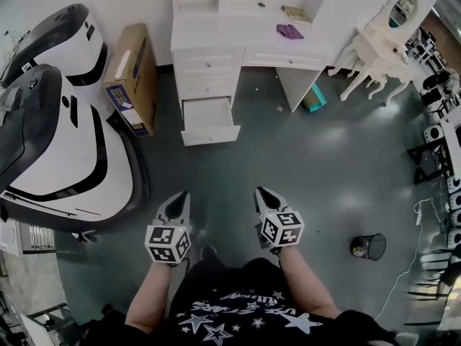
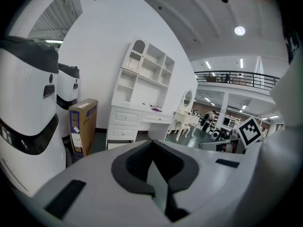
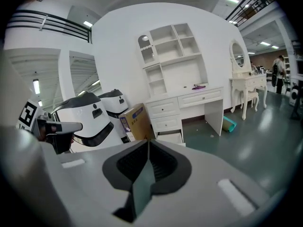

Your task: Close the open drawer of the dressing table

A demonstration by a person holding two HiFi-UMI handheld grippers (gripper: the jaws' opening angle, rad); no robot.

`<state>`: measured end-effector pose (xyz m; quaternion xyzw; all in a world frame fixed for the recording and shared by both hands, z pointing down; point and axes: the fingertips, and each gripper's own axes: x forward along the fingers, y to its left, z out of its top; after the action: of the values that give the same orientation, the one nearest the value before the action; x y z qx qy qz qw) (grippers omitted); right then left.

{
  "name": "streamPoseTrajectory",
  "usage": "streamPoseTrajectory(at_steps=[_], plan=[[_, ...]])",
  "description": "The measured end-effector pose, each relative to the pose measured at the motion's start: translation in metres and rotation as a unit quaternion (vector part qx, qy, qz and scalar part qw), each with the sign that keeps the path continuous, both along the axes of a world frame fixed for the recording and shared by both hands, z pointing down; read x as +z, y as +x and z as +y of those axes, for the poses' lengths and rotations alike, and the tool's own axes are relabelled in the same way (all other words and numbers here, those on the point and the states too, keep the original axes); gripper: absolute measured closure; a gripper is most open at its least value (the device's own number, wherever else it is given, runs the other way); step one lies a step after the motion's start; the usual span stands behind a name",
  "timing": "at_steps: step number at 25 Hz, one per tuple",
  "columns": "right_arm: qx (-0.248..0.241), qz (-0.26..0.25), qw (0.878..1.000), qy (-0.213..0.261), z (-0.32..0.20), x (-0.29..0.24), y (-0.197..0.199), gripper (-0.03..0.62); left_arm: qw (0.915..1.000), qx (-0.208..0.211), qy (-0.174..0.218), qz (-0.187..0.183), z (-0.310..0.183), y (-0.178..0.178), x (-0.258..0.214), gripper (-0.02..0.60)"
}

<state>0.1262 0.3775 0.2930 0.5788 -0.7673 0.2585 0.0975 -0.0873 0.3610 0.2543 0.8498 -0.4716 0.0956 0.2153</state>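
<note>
The white dressing table (image 1: 245,45) stands against the far wall. Its bottom left drawer (image 1: 209,121) is pulled out over the floor, and the two drawers above it are closed. Both grippers hang in the air above the dark floor, well short of the drawer and pointing toward it. My left gripper (image 1: 178,197) is shut and holds nothing. My right gripper (image 1: 261,192) is shut and empty too. In the left gripper view the table (image 2: 137,117) shows beyond the closed tips of the left gripper (image 2: 151,143). The right gripper view shows the open drawer (image 3: 170,137) just past the closed tips of the right gripper (image 3: 147,143).
Left of the table leans a tall cardboard box (image 1: 133,78), beside two big white-and-black machines (image 1: 57,143). A small white vanity with an oval mirror (image 1: 385,42) stands at the right. A black wastebasket (image 1: 368,246) sits on the floor. A teal object (image 1: 315,97) lies under the desk.
</note>
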Motion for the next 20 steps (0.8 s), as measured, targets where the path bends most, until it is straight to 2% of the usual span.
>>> streamPoseTrajectory(at_steps=[5,9,14,20], plan=[[0.012,0.012,1.000,-0.018,-0.029,0.012,0.020,0.589,0.9998,0.003,-0.018,0.000,-0.038,0.002,0.016,0.572],[0.009,-0.002,0.999,-0.033,-0.071,0.037,0.036,0.589,0.9996,-0.010,-0.025,-0.002,-0.076,0.016,0.025,0.572],[0.004,-0.012,0.999,-0.048,-0.148,0.060,0.059,0.589,0.9976,-0.054,-0.042,0.006,-0.133,0.029,0.029,0.572],[-0.035,-0.005,0.998,-0.053,-0.236,0.064,0.080,0.589,0.9938,-0.100,-0.045,-0.012,-0.207,0.046,0.033,0.572]])
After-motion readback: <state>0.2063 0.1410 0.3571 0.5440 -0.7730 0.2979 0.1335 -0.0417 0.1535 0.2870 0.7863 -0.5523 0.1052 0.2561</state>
